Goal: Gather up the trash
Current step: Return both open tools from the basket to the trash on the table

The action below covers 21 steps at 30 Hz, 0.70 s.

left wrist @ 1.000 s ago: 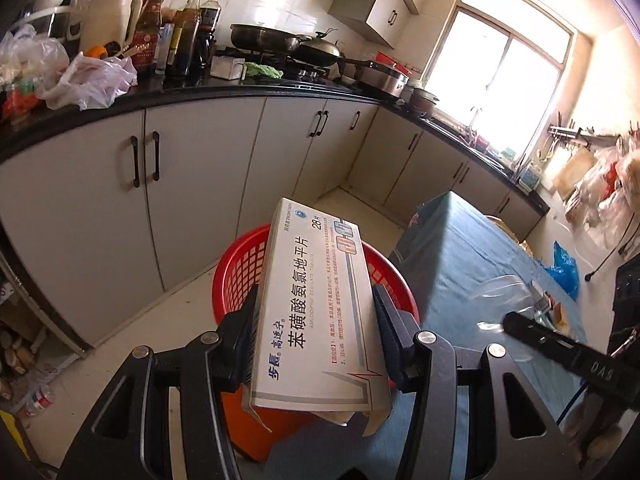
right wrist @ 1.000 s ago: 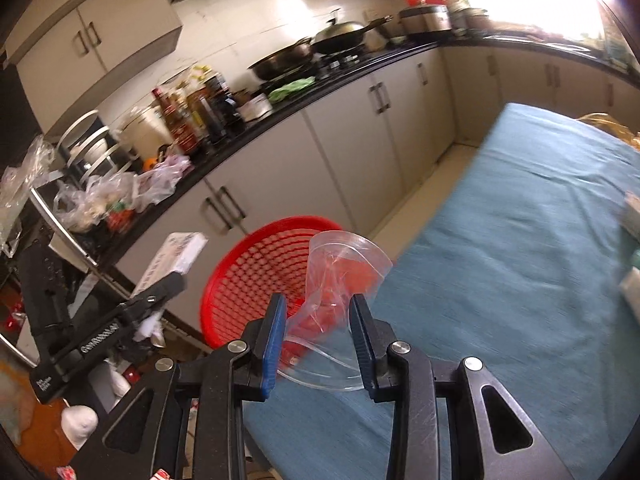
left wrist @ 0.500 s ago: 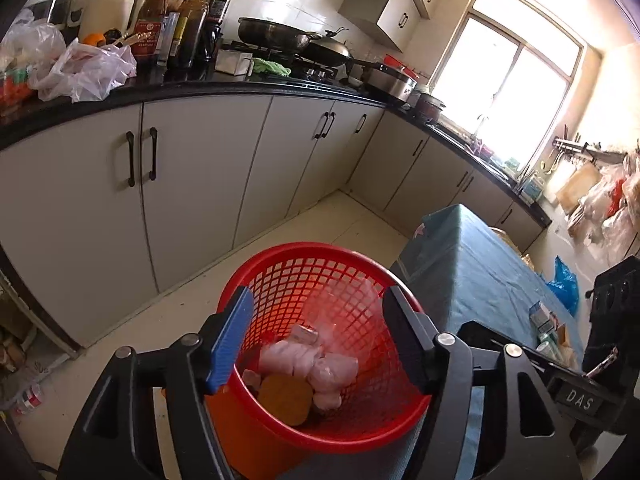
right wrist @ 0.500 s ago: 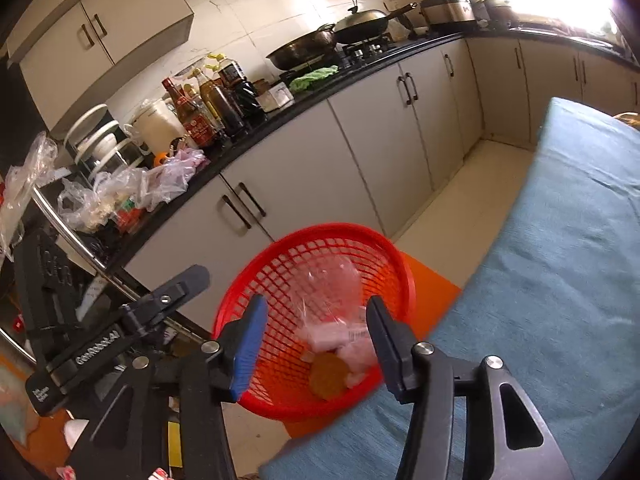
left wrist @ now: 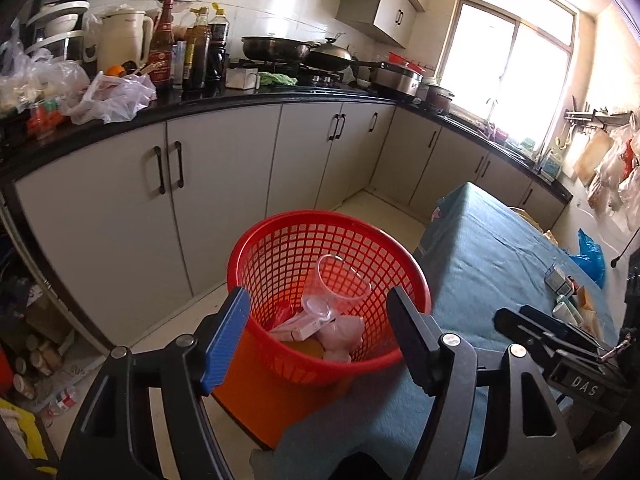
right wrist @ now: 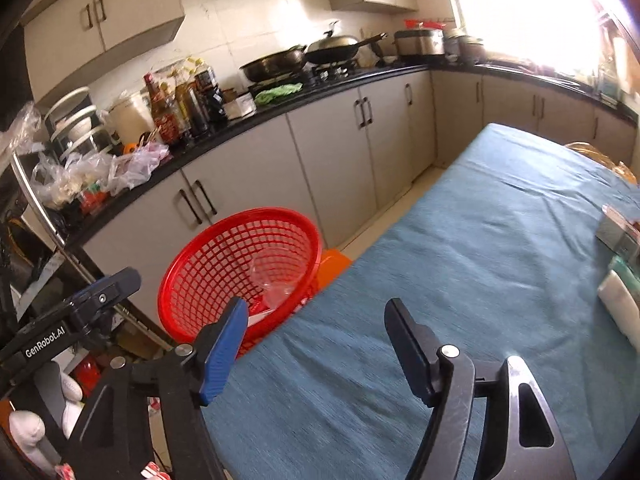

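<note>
The left gripper (left wrist: 320, 320) hangs over the round red plastic mesh basket (left wrist: 256, 256), jaws spread wide with nothing between the pads; they have just been opening. Framed in that gap, down inside the basket, a clear plastic cup (left wrist: 340, 284) lies tipped on its side with its mouth toward the far wall, resting on a white and pink carton (left wrist: 298, 326) and some pale pink crumpled wrapping (left wrist: 344, 334). The basket sits on an orange stool (left wrist: 272, 396) just beside the near left corner of the table covered in a teal cloth (left wrist: 488, 256). The right gripper (right wrist: 316, 322) is above the near left part of the same teal cloth (right wrist: 460, 264), jaws also wide apart and empty, having just been opening too; under its gap lies bare cloth only. From this view the red basket (right wrist: 200, 260) stands to the left of the blue pad, off the table's left edge, and the clear cup (right wrist: 276, 276) shows through the mesh, well clear of the fingers. At the far right edge of the table lie a few small boxes and packets (right wrist: 618, 236), apart from both grippers. Behind, a black counter (left wrist: 240, 98) carries 2 woks (left wrist: 280, 48), several sauce bottles (left wrist: 192, 44) and plastic bags (left wrist: 112, 96)
</note>
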Tool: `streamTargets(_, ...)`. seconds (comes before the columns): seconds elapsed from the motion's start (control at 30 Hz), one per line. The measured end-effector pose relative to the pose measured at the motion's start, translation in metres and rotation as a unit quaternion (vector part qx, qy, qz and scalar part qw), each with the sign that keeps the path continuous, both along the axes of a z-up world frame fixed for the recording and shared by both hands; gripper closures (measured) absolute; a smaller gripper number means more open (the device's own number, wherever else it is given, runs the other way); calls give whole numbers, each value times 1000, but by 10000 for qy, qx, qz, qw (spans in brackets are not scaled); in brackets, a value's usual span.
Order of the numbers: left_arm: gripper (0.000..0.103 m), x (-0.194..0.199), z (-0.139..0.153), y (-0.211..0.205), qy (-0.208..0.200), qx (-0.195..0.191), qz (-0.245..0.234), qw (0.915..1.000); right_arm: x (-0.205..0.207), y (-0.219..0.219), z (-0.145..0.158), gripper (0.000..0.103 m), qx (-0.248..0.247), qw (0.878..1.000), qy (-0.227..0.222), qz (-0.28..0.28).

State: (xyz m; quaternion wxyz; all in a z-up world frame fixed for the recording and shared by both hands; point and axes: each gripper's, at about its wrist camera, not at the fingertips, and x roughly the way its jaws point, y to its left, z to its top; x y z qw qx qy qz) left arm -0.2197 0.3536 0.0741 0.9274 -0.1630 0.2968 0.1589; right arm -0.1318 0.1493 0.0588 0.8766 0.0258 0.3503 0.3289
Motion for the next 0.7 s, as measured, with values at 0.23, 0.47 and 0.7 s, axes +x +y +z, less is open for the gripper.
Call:
streamTargets(0.23,33,-13,-2,-20,81,303,173,9994,-13,-30,-3,27,-158,9997,151,-108)
streamTargets(0.47,33,-21,2,-48,110,652,57,9978,-29,-69,-4,24,-267,9987,127,-424)
streamTargets(0.7,33,-28,7,-80,78,1039,-103,9945,-42,-100,2,23,-503,9955,-34,-803)
